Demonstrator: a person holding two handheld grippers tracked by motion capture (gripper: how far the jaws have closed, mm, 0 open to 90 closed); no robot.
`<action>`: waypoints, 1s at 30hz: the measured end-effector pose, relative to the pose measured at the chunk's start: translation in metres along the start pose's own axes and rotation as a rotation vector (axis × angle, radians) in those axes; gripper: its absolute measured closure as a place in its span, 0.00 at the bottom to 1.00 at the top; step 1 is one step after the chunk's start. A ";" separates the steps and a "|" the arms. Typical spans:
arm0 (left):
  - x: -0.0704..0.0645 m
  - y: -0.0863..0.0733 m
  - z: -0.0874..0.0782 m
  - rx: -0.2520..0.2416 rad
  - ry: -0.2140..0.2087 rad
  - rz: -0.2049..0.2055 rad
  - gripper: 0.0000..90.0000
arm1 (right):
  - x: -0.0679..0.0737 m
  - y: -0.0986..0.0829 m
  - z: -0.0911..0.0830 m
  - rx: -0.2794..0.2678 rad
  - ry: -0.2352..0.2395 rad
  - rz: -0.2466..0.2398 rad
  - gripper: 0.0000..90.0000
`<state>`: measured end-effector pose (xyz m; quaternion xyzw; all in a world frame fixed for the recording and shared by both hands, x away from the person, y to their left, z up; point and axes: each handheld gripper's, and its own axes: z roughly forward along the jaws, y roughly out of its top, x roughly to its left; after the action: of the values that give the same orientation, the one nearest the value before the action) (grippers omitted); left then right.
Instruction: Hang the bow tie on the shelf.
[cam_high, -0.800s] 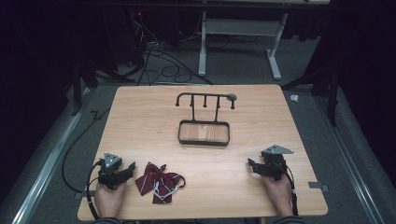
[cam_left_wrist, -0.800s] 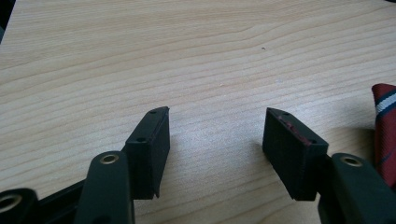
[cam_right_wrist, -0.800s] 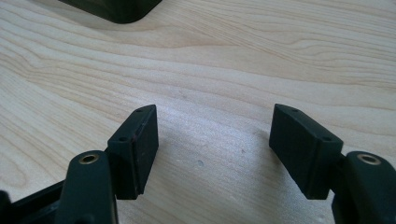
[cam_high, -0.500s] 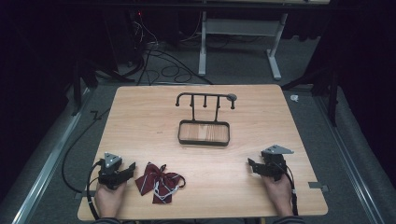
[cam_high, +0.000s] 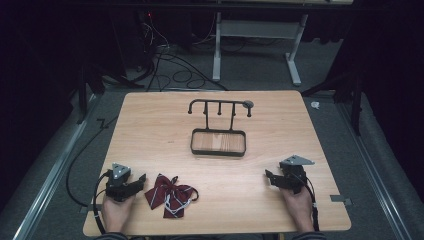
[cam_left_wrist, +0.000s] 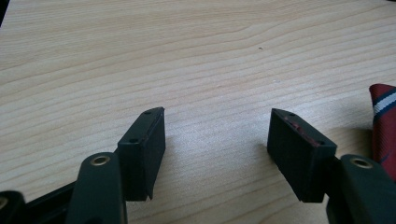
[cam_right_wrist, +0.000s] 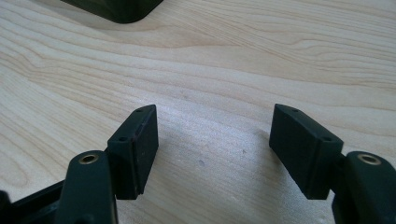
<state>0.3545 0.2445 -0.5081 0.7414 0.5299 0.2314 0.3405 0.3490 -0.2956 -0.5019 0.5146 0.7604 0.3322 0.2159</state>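
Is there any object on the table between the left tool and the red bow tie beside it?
Nothing visible. The left tool rests with its jaws open next to the bow tie, and bare table lies between them. The rack stands farther back.

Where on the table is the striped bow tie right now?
In the high view the striped bow tie lies flat near the table's front edge on the left, just right of the open left hand-held gripper.

No readable text, label, brand, number or sign appears on any surface in these views.
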 end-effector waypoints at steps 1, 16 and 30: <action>0.000 0.000 0.000 -0.002 0.001 -0.005 0.41 | 0.000 0.000 0.000 0.000 -0.001 -0.001 0.38; -0.007 0.010 -0.015 -0.033 -0.066 -0.032 0.42 | 0.000 0.000 0.000 0.000 -0.001 -0.001 0.38; -0.030 0.026 -0.042 -0.052 -0.127 0.003 0.46 | 0.000 0.000 0.000 -0.002 -0.001 0.001 0.38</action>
<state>0.3313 0.2216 -0.4604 0.7464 0.4999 0.1979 0.3922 0.3491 -0.2956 -0.5020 0.5148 0.7597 0.3330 0.2165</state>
